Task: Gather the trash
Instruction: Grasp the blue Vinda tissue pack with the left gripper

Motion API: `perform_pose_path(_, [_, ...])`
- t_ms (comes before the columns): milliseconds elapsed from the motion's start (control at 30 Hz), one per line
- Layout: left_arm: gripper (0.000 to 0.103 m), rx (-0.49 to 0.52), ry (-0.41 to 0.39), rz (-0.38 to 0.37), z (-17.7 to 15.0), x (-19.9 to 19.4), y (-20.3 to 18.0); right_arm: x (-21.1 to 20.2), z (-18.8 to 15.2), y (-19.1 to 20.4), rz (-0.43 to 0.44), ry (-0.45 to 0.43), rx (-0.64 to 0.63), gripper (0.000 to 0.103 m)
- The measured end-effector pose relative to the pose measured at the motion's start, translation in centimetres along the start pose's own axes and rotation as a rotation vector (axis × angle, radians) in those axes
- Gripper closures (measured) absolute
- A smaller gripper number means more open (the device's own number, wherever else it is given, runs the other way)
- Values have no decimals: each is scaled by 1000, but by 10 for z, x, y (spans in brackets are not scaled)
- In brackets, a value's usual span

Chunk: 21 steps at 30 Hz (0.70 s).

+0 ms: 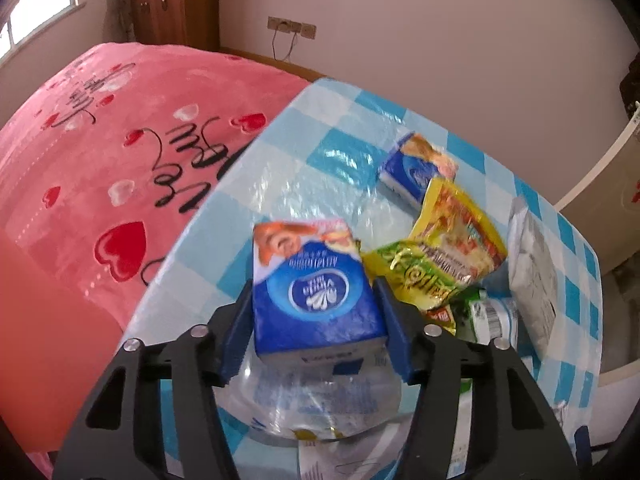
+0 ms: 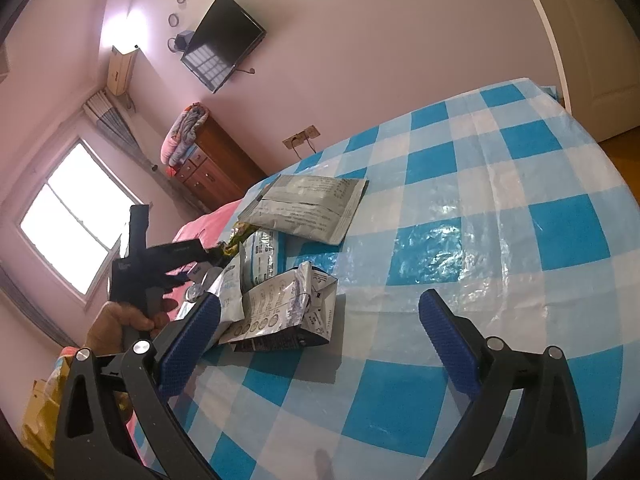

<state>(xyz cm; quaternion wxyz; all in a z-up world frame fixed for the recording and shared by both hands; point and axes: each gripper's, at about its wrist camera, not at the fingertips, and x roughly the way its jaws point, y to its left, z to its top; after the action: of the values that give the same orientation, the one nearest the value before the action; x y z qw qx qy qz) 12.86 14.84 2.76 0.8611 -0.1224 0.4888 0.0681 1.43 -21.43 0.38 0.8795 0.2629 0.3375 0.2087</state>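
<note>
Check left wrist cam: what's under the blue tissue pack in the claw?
Under the blue tissue pack, gripped by the left claw, lies a crumpled clear plastic bottle on the checked tablecloth. The pack hides the bottle's far end.

Left tongs (image 1: 316,312) clamping blue tissue pack (image 1: 312,292), blue pads (image 1: 239,328) pressing both its sides. Pack sitting over clear plastic bottle (image 1: 316,404) on checked worktop (image 1: 248,184). Yellow-green snack wrappers (image 1: 436,256) lying just right of pack, second tissue pack (image 1: 416,168) beyond, silver pouch (image 1: 532,264) at far right. Pink bed (image 1: 100,152) bordering worktop's left.
</note>
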Motion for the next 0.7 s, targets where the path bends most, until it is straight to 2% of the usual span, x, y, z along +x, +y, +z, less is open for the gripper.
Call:
perform_pose_path(67, [46, 19, -5, 5, -7, -3, -3, 0, 0, 0, 2, -3, 1, 5])
perform_pose_path(267, [49, 77, 10, -57, -43, -16, -21, 0, 1, 0, 3, -3, 0, 5])
perform_pose_path(433, [49, 140, 22, -123, -77, -30, -48, 0, 1, 2, 2, 3, -13, 5])
perform_pose_path(600, [49, 164, 47, -193, -96, -41, -58, 0, 0, 5, 0, 11, -29, 5])
perform_pose_path(700, [49, 223, 26, -151, -101, -44, -65, 4, -2, 4, 0, 39, -21, 5])
